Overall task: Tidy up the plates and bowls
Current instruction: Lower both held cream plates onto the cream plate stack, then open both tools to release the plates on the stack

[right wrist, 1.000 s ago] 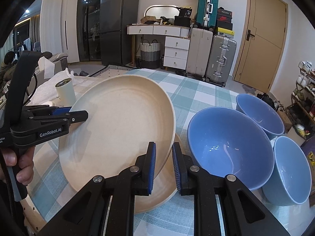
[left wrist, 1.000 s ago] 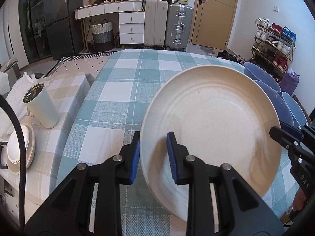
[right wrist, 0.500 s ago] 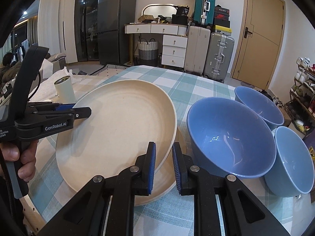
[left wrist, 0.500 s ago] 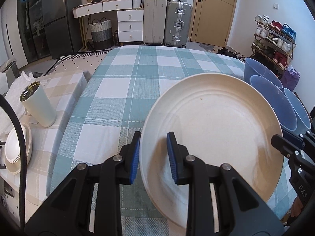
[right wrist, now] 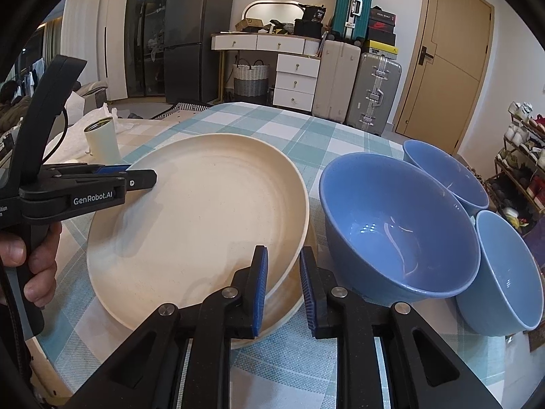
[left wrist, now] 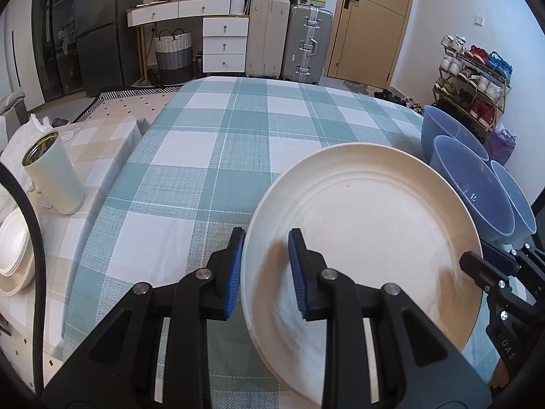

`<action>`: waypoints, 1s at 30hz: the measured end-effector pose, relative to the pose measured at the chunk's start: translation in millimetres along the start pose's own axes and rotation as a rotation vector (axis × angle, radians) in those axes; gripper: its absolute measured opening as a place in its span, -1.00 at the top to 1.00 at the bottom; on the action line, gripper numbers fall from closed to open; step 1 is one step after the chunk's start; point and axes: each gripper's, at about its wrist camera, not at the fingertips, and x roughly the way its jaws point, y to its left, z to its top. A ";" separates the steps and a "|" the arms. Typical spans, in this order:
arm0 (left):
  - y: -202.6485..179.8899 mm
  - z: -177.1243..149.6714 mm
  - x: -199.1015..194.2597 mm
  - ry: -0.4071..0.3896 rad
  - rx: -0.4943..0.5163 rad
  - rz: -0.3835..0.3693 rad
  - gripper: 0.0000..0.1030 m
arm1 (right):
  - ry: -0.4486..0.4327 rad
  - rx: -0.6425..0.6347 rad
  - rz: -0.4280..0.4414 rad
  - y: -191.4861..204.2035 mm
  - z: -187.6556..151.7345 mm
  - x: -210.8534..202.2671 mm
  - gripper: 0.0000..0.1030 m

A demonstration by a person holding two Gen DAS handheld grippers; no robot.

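- Two grippers hold one cream plate (right wrist: 204,218): my left gripper (left wrist: 265,272) clamps its near-left rim, and my right gripper (right wrist: 282,289) pinches the opposite rim, both nearly closed with only the rim's thickness between the pads.
- Position: the plate hangs tilted just over a second cream plate (right wrist: 289,300) lying on the checked tablecloth (left wrist: 238,129); whether the two already touch I cannot tell.
- Handling, as I judge it: the plate is rigid, glazed and smooth, so likely slippery under the pads, moderately heavy and breakable. Grip stays on the raised rim at opposite sides, and the set-down should be level and gentle.
- Right wrist view only: the lower plate, the person's hand (right wrist: 30,266) on the left gripper's handle, and three blue bowls (right wrist: 398,225) just right of the plates, fully visible.
- Left wrist view only: a stack of white bowls (left wrist: 13,255) and a cream tumbler (left wrist: 54,173) on the beige cloth well to the left.
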 end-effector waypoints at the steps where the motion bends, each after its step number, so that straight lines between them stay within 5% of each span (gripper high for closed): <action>1: -0.6 -1.2 1.4 0.003 0.000 -0.002 0.56 | 0.003 0.003 -0.001 -1.8 -0.5 -0.4 0.62; 30: -22.5 -13.2 23.6 0.021 0.099 0.063 0.56 | 0.051 0.004 -0.017 -12.1 -11.9 20.9 0.61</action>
